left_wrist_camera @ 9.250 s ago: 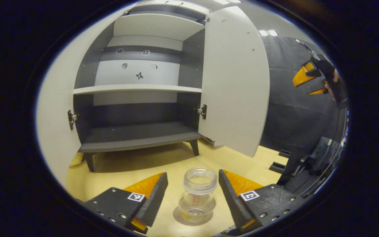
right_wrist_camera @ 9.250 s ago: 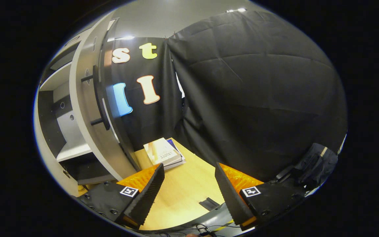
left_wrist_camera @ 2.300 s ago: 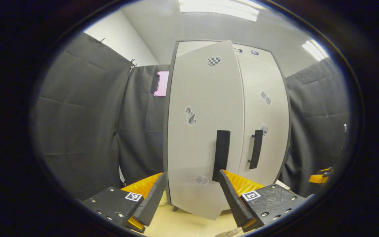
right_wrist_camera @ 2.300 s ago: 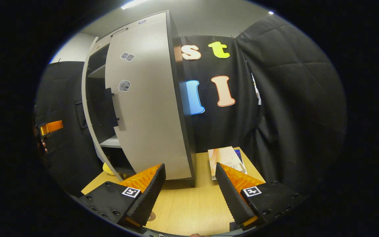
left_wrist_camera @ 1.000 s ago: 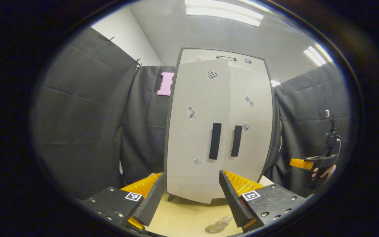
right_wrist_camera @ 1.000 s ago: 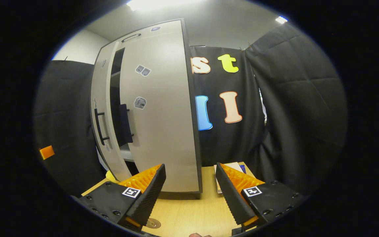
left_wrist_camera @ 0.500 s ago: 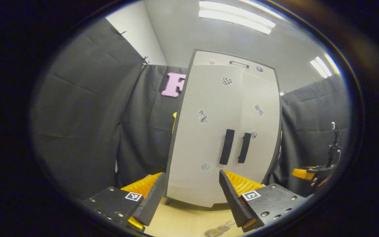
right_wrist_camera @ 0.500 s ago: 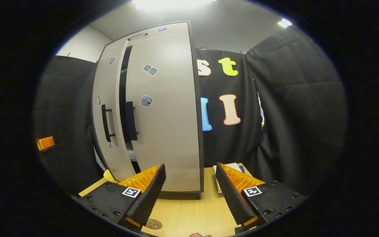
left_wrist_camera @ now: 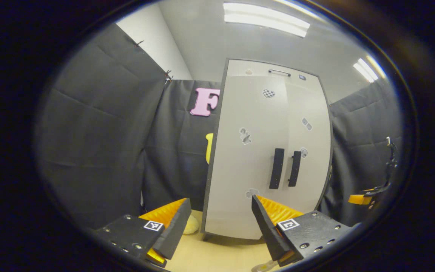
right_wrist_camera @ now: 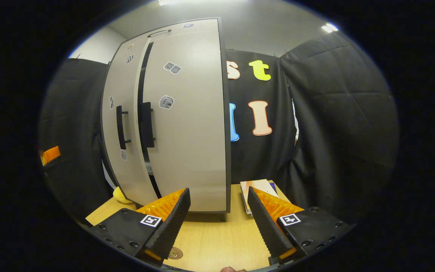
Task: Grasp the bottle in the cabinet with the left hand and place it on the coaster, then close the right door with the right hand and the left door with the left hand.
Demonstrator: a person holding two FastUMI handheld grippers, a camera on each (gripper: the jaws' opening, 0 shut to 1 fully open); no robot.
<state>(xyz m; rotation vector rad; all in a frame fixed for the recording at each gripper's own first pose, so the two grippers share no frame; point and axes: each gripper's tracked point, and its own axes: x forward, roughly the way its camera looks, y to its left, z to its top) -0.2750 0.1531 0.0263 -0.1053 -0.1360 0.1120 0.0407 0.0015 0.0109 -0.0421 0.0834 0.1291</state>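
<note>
Left tongs (left_wrist_camera: 217,230) and right tongs (right_wrist_camera: 217,223) both stand with jaws spread and nothing between them, held back from the cabinet (right_wrist_camera: 172,113) above the counter (right_wrist_camera: 217,241). We judge the task nearly done. In the left gripper view both doors look flush, their handles side by side. In the right gripper view a dark gap shows between the left door (right_wrist_camera: 121,124) and the right door (right_wrist_camera: 185,124), so we cannot say that either has seated. The risk is a door left ajar if no last push is given. The bottle (left_wrist_camera: 264,266) lies at the lower edge of the left gripper view, close under the left tongs. We cannot tell whether it stands on the coaster. A low sweep toward the doors could knock it.
</note>
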